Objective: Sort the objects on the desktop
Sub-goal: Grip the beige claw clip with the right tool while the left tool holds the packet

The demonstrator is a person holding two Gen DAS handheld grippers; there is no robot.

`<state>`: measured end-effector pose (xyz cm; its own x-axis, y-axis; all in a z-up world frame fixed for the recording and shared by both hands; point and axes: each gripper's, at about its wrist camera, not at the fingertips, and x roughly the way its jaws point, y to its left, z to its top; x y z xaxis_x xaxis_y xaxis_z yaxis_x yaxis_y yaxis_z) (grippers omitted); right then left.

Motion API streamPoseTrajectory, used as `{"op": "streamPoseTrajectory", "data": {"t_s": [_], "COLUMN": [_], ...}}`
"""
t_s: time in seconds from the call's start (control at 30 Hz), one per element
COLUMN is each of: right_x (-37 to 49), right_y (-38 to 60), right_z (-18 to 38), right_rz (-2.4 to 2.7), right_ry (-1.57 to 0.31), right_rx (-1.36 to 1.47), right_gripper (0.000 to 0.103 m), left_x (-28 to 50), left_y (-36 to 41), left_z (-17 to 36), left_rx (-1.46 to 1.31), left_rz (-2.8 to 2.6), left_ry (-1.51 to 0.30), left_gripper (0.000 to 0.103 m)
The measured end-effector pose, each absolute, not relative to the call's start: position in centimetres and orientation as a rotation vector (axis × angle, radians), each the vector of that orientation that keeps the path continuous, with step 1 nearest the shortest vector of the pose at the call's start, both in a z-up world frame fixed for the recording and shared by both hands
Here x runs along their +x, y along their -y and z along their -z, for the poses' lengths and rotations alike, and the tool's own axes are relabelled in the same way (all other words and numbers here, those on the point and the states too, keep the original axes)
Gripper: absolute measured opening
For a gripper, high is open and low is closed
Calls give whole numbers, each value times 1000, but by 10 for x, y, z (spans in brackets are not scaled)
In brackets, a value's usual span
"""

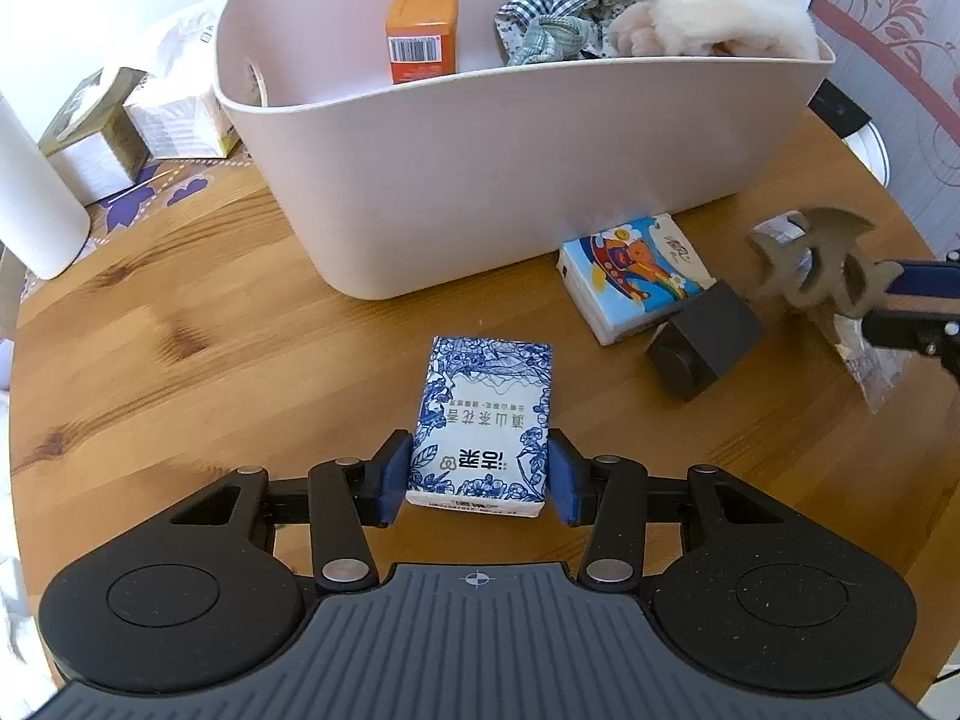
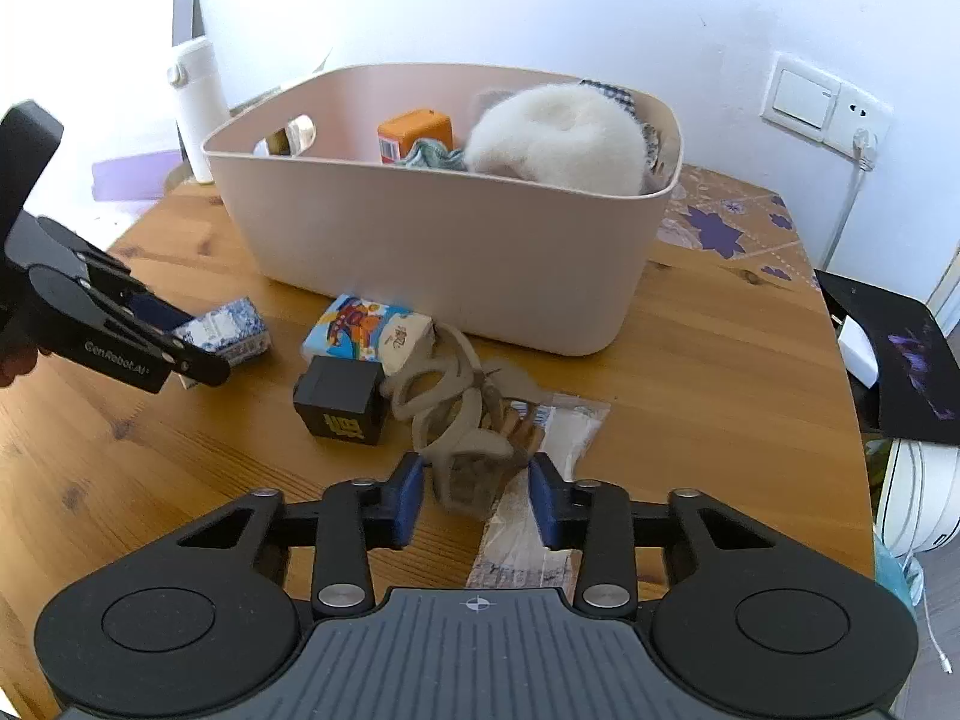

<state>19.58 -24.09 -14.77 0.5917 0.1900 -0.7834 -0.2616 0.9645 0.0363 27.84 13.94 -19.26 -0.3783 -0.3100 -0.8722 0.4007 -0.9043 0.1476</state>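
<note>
Two grippers work low over the wooden tabletop (image 1: pixel 180 312): the left gripper (image 1: pixel 478 476) pinches a blue-and-white tissue pack (image 1: pixel 483 420) between its blue pads, the pack lying flat on the wood. The right gripper (image 2: pixel 477 495) has a beige hair claw clip (image 2: pixel 456 414) between its pads (blurred, so whether they press on it I cannot tell), over a clear plastic packet (image 2: pixel 540 516). Beyond them lie a black box (image 2: pixel 339 399) touching a cartoon-print tissue pack (image 2: pixel 366 330), then the pale bin (image 2: pixel 444 252) holding an orange box (image 2: pixel 414 132), checked cloth (image 1: pixel 558 6) and a fluffy cream item (image 2: pixel 558 138).
</note>
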Motion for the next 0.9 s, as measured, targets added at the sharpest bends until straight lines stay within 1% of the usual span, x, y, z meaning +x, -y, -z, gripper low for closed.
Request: {"op": "streamPoseTrajectory", "data": {"t_s": [0.2,0.23,0.27,0.3,0.33,0.73,0.9], "right_x": [190,187,185,182,179,159,154], "right_y": [246,248,249,250,251,253,260], "right_z": [148,146,144,142,140,134,125], "right_rz": [-239,-235,-236,-238,-251,-267,-285], "right_ry": [-900,-895,-890,-884,-870,-863,-824], "right_rx": [-94,-91,-87,-86,-81,-93,1], "right_gripper": [31,30,20,7,5,5,5], "left_x": [287,287,289,291,291,301,305], "left_y": [-146,-149,-151,-153,-153,-160,-162], "left_z": [189,188,186,185,184,178,176], "left_rx": [1419,1416,1413,1410,1408,1384,1377], "left_rz": [2300,2309,2311,2313,2315,2324,2321], "left_ry": [-113,-79,-81,-83,-81,-85,-92], "left_gripper": [48,48,48,48,48,48,48]}}
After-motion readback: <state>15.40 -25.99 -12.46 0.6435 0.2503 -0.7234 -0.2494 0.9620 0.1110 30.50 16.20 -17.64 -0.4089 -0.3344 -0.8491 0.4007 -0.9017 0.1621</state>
